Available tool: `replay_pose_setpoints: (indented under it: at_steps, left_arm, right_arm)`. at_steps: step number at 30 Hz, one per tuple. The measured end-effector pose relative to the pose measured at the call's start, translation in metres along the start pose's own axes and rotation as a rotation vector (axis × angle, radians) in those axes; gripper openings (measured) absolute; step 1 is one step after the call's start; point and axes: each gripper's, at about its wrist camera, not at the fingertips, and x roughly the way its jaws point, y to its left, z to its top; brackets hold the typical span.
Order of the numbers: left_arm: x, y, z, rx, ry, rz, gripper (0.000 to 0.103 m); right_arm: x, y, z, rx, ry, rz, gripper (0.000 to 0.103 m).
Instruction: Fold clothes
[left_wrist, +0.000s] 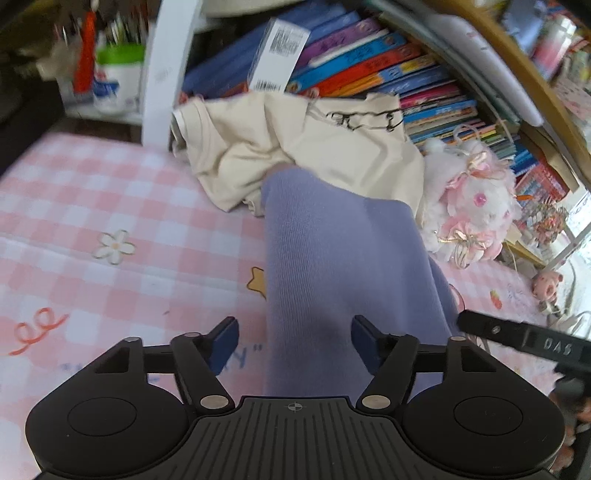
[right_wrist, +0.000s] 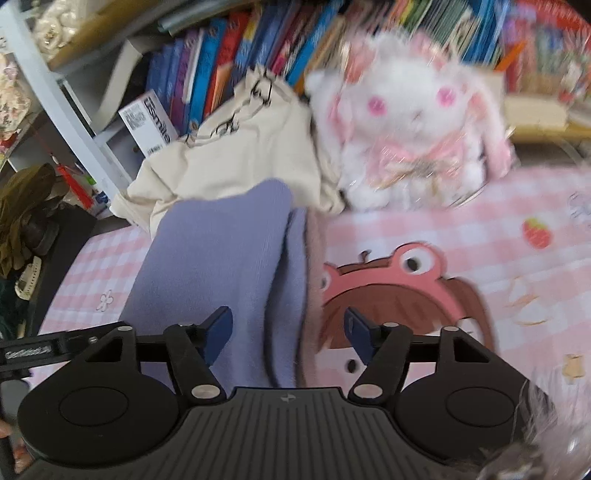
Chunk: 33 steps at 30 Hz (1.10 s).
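A lavender knit garment (left_wrist: 332, 266) lies folded in a long strip on the pink checked bedsheet (left_wrist: 110, 206). My left gripper (left_wrist: 293, 341) is open, its blue pads on either side of the strip's near end, not pinching it. In the right wrist view the same lavender garment (right_wrist: 221, 258) shows a folded edge with a pink layer beside it. My right gripper (right_wrist: 288, 334) is open over that near edge. A crumpled cream garment (left_wrist: 295, 147) with black print lies beyond the lavender one; it shows again as the cream garment (right_wrist: 236, 158).
A white and pink plush rabbit (right_wrist: 410, 122) sits against a row of books (left_wrist: 388, 74) at the back. A white shelf post (left_wrist: 166, 66) stands back left. The right gripper's black body (left_wrist: 524, 343) shows at the left view's right edge. The sheet (right_wrist: 480, 258) has cartoon prints.
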Motion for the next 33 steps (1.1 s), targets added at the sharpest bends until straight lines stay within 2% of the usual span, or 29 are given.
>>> replay_pose_setpoints:
  at_steps: [3, 7, 14, 17, 21, 25, 33]
  left_arm:
    - [-0.024, -0.01, -0.021, 0.034, -0.061, 0.038, 0.08]
    - [-0.049, -0.024, -0.052, 0.064, -0.117, 0.105, 0.082]
    - [-0.075, -0.044, -0.099, 0.127, -0.134, 0.202, 0.083]
    - [-0.082, -0.051, -0.106, 0.149, -0.139, 0.228, 0.085]
    - [-0.093, -0.06, -0.111, 0.163, -0.181, 0.254, 0.094]
    - [-0.096, -0.065, -0.113, 0.181, -0.192, 0.269, 0.098]
    - [-0.099, -0.07, -0.123, 0.186, -0.179, 0.261, 0.099]
  right_arm:
    - [-0.02, -0.001, -0.01, -0.031, -0.039, -0.027, 0.071]
    - [-0.044, 0.0, -0.037, -0.085, -0.048, -0.061, 0.075]
    - [-0.073, 0.017, -0.081, -0.18, -0.046, -0.084, 0.08]
    - [-0.082, 0.025, -0.091, -0.214, -0.061, -0.097, 0.086]
    - [-0.092, 0.035, -0.102, -0.254, -0.079, -0.116, 0.092]
    - [-0.094, 0.036, -0.104, -0.251, -0.077, -0.132, 0.092]
    - [-0.095, 0.033, -0.115, -0.219, -0.061, -0.157, 0.095]
